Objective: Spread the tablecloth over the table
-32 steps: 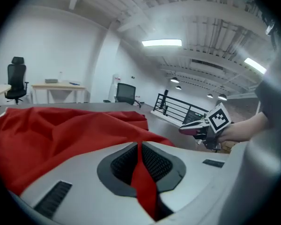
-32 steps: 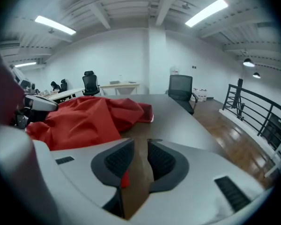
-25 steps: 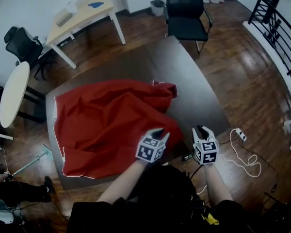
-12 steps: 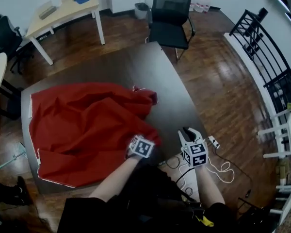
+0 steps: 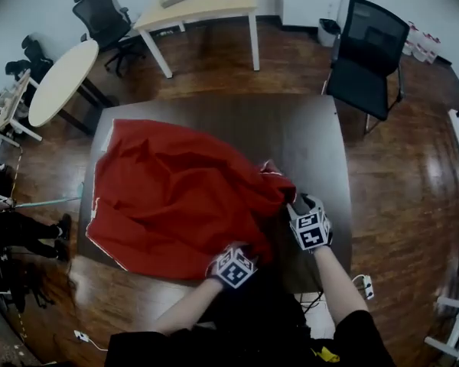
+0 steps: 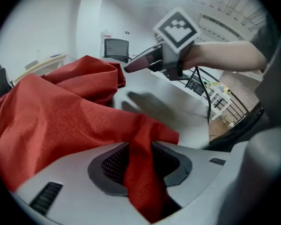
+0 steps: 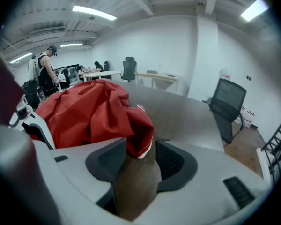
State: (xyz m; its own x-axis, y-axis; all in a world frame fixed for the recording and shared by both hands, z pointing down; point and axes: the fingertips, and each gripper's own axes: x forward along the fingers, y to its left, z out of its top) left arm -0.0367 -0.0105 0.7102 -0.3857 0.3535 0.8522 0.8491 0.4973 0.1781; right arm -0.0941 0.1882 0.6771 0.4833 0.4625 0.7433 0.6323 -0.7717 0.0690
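The red cloth (image 5: pixel 176 197) lies bunched and creased over the left and middle of the dark worktop (image 5: pixel 306 136), whose far and right parts are bare. At the cloth's near edge the left tool (image 5: pixel 241 248) has just been closing, and a fold is now pinched between its pads. At the cloth's right corner the right tool (image 5: pixel 302 202) has just been opening: its jaws stand apart, with the white-hemmed tip between them. A black chair (image 5: pixel 365 52) stands beyond the worktop's far right corner.
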